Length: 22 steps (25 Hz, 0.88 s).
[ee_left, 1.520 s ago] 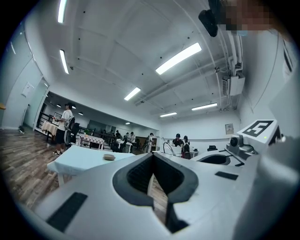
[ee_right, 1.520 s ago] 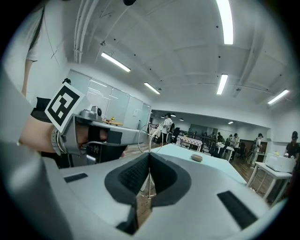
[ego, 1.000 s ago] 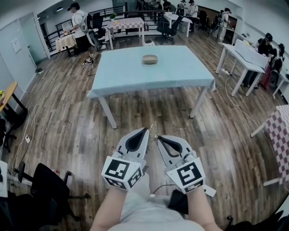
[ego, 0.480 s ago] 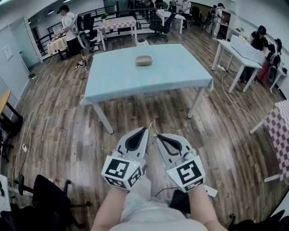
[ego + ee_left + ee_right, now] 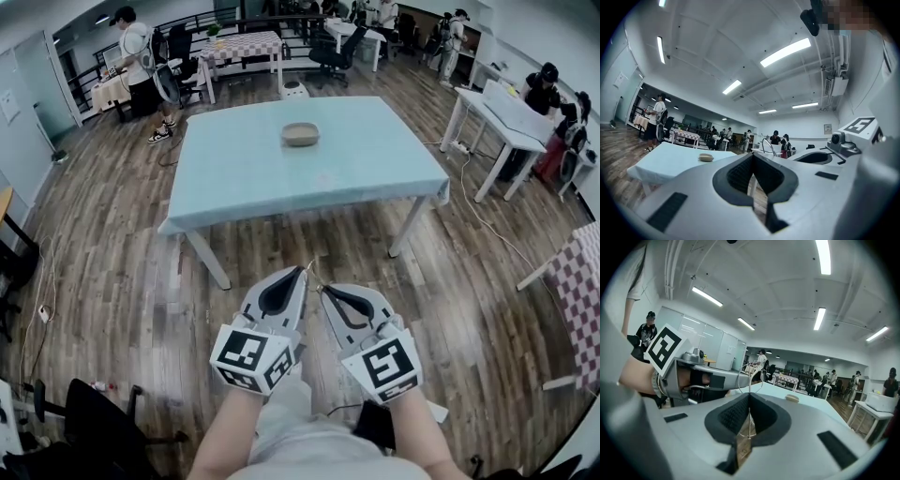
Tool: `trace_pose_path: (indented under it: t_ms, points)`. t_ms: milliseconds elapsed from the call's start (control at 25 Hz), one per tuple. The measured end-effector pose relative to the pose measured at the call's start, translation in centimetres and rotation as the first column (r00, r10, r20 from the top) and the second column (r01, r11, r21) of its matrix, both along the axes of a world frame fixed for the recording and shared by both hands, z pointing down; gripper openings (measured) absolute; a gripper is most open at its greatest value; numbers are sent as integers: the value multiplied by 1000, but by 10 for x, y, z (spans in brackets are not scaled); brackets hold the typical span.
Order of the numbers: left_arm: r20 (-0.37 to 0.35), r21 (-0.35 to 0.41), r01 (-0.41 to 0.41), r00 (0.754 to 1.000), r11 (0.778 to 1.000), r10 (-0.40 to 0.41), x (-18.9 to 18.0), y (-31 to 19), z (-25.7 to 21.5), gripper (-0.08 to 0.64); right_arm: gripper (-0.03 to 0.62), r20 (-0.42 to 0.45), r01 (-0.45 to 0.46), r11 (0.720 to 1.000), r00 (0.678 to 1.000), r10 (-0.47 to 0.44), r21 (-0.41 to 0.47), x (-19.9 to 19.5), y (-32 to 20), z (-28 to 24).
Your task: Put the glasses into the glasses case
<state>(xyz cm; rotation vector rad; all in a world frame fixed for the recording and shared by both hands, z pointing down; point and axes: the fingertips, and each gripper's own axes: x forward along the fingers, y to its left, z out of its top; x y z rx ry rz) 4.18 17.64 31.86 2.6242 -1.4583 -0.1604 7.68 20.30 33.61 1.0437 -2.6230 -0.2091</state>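
Note:
A tan oval glasses case point(image 5: 300, 134) lies on the far half of a light blue table point(image 5: 244, 178). It also shows small in the left gripper view point(image 5: 706, 158) and the right gripper view point(image 5: 791, 398). Both grippers are held side by side over the wooden floor, well short of the table. My right gripper point(image 5: 324, 290) is shut on thin wire-framed glasses point(image 5: 750, 382), whose wire rises from between the jaws point(image 5: 314, 271). My left gripper point(image 5: 302, 273) is shut with nothing in it, its tip close beside the glasses point(image 5: 767, 146).
White desks point(image 5: 502, 117) with seated people stand at the right, and a checkered table point(image 5: 577, 281) at the right edge. A black office chair point(image 5: 94, 422) is at the lower left. A cable point(image 5: 487, 220) trails on the floor. A standing person point(image 5: 136, 56) is at the back left.
The table and the case have come nearer and sit larger in the head view. Both grippers keep their places side by side, and the glasses stay in the right one.

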Motion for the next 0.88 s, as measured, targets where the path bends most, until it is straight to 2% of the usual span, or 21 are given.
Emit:
trace_pose_path:
  t_ms: [560, 880]
  points:
    - [-32, -38, -25, 999, 999, 24, -34, -111, 16, 9, 12, -30, -50, 999, 998, 49, -16, -32, -109, 8]
    - [-31, -50, -49, 998, 998, 47, -55, -163, 25, 9, 11, -29, -111, 993, 994, 110, -28, -48, -164, 14]
